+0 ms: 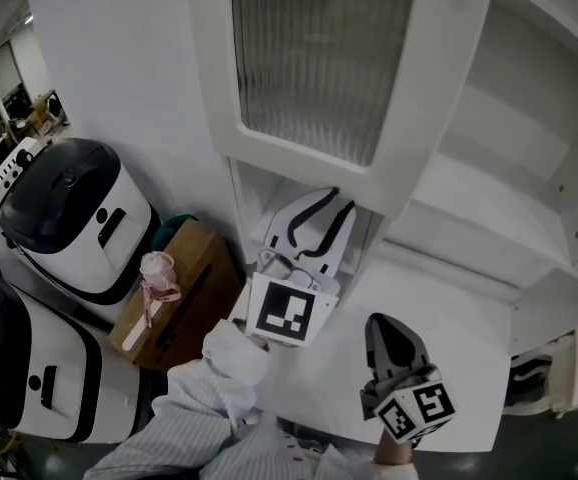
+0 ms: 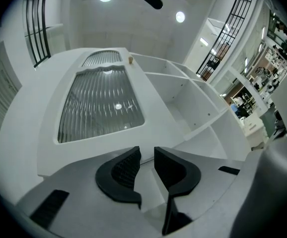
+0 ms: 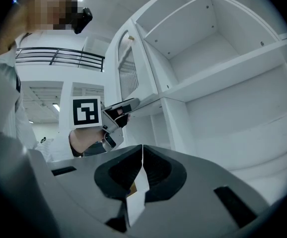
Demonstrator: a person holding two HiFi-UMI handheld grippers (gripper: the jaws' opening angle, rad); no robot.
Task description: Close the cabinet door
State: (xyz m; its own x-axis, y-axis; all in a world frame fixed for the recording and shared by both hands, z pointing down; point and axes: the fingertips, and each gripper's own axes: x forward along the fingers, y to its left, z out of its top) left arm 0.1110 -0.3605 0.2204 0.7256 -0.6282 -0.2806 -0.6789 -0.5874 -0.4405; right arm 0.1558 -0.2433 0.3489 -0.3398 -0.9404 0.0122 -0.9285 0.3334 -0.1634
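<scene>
Two square markers [image 1: 291,311] — left tongs [image 2: 146,155] seemingly pinch cabinet door [image 2: 101,108]; right tongs [image 3: 142,151] closed.

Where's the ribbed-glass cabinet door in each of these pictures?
Head view: cabinet door top centre, swung open.
Left gripper view: it fills centre-left, seen from below.
Right gripper view: it stands edge-on, left of centre.
Shared landmark: the white shelves beside it.
</scene>
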